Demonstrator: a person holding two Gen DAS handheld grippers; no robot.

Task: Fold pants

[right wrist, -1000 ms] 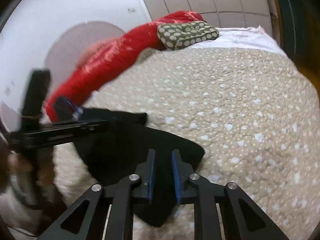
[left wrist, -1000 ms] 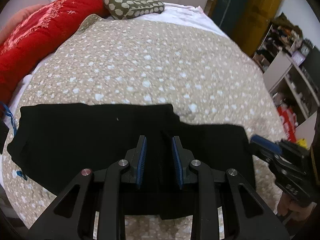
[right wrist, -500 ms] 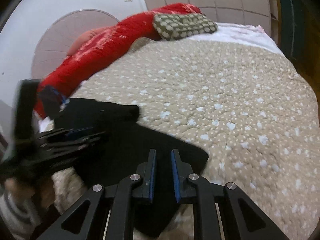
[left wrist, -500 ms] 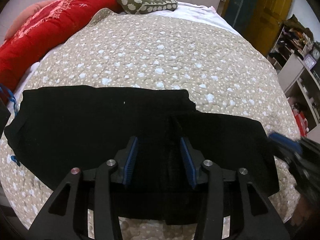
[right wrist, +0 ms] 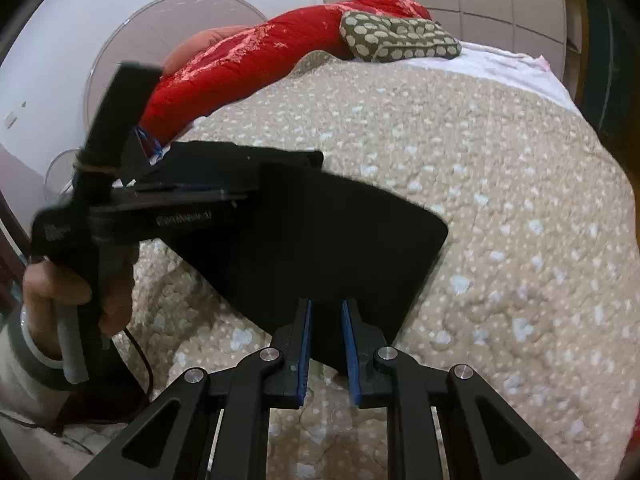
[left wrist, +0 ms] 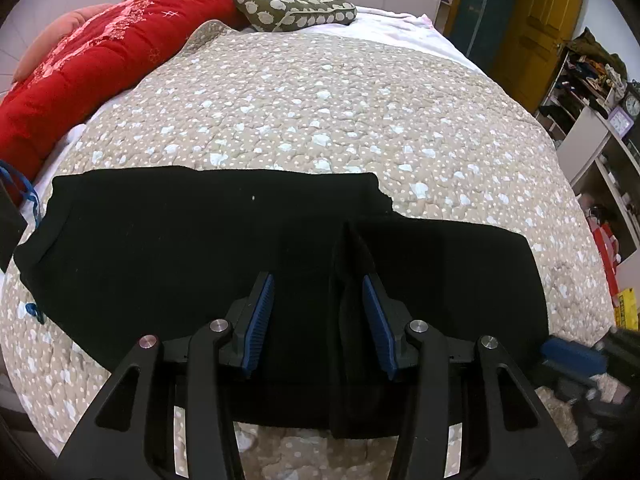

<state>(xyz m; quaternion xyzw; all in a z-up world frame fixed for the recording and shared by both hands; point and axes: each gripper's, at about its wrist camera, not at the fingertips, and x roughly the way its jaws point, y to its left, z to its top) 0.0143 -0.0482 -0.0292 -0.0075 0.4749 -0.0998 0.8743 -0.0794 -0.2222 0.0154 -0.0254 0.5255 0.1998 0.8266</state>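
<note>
On the quilt [left wrist: 320,92] near its front edge, the pants [left wrist: 160,248] lie flat, long axis running left to right across you. Your left gripper [left wrist: 318,316] hangs over the middle, jaws spread; the right gripper [right wrist: 325,354] sits at the right-hand end, jaws narrowed, perhaps not yet pinching cloth. Grip both layers squarely at that end and carry it evenly toward the other.

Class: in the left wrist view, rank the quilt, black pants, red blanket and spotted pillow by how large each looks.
1. quilt
2. black pants, nearest the camera, so flattered
3. red blanket
4. spotted pillow
</note>
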